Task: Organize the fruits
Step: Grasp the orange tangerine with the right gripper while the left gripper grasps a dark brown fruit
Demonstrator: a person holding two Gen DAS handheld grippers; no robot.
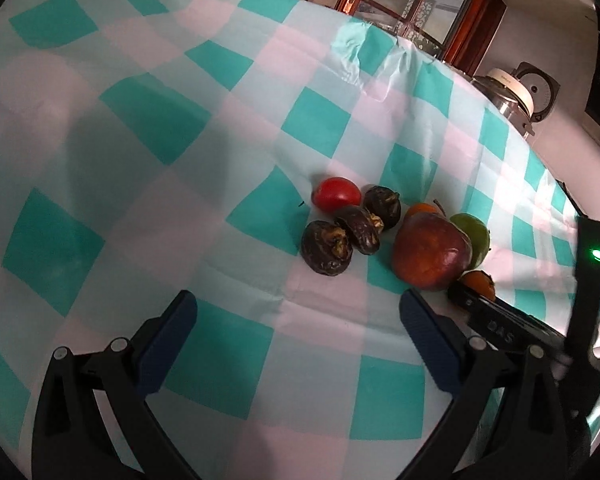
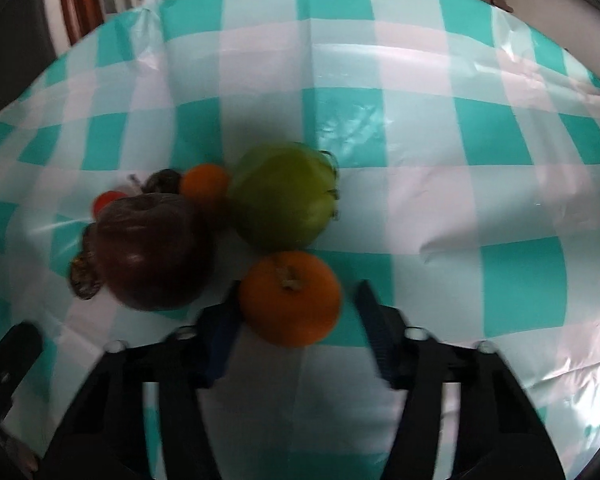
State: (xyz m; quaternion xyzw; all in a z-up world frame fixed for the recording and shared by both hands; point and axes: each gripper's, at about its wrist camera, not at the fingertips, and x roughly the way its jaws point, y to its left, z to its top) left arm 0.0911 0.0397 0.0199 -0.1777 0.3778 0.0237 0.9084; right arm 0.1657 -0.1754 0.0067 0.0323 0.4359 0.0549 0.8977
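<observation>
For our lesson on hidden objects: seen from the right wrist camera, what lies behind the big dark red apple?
Behind the big dark red apple peek a small red tomato, a dark wrinkled fruit and a small orange fruit. Their lower parts are covered.

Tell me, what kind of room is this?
Probably a home kitchen or dining room: a checked tablecloth covers the table, fruit such as an apple lies on it, and a rice cooker stands behind.

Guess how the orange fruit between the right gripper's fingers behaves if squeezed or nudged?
The orange fruit looks round and smooth, so it probably rolls if nudged. Its skin seems glossy and may slip against the right gripper, whose jaws are open. The green fruit just behind could block it.
</observation>
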